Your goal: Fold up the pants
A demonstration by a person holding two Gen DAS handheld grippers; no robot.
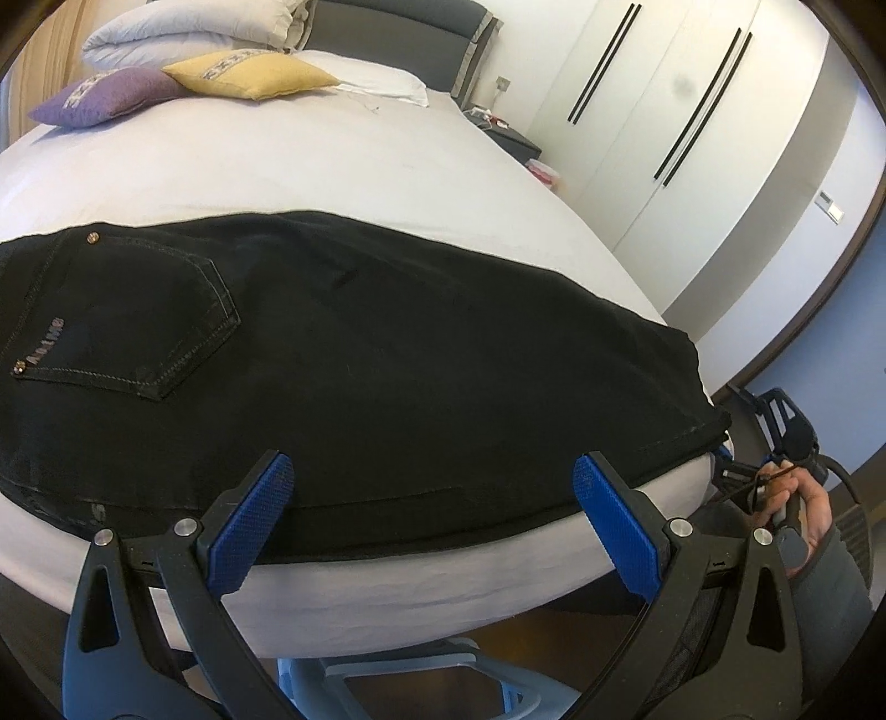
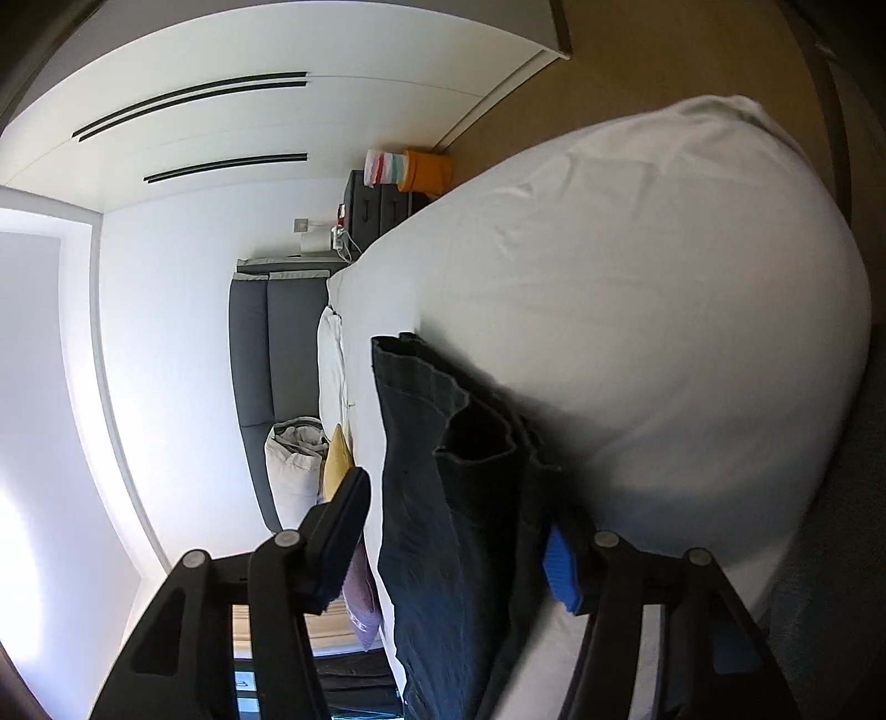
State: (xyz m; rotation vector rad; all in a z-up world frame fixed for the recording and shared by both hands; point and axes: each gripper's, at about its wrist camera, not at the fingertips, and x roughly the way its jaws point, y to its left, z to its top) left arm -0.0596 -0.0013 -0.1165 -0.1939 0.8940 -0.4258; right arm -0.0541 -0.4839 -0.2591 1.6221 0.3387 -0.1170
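Left gripper (image 1: 434,493), wide open: its two blue-padded fingers (image 1: 252,526) are spread far apart at the near edge of the bed, hovering just above the near long edge of the black jeans (image 1: 387,354) and holding nothing. The jeans lie flat along the near side of the white mattress (image 1: 332,166), back pocket (image 1: 138,327) facing up at the left, leg hems at the right corner. At that corner the person's right hand (image 1: 797,509) grips the handle of the other tool.

Right gripper (image 2: 454,531), also open: its camera is rolled sideways, with the dark-looking pad (image 2: 346,531) on one side of the jeans (image 2: 437,498) and the blue pad (image 2: 562,570) on the other, between the denim and the white sheet (image 2: 664,332). The hem openings (image 2: 476,437) sit between the fingers; whether either pad touches the cloth cannot be told, as the denim here is blurred.

Beyond the jeans: a purple cushion (image 1: 111,94), a yellow cushion (image 1: 249,72), white pillows (image 1: 183,30), a grey headboard (image 1: 398,33), and a white wardrobe (image 1: 692,127) with black strip handles.
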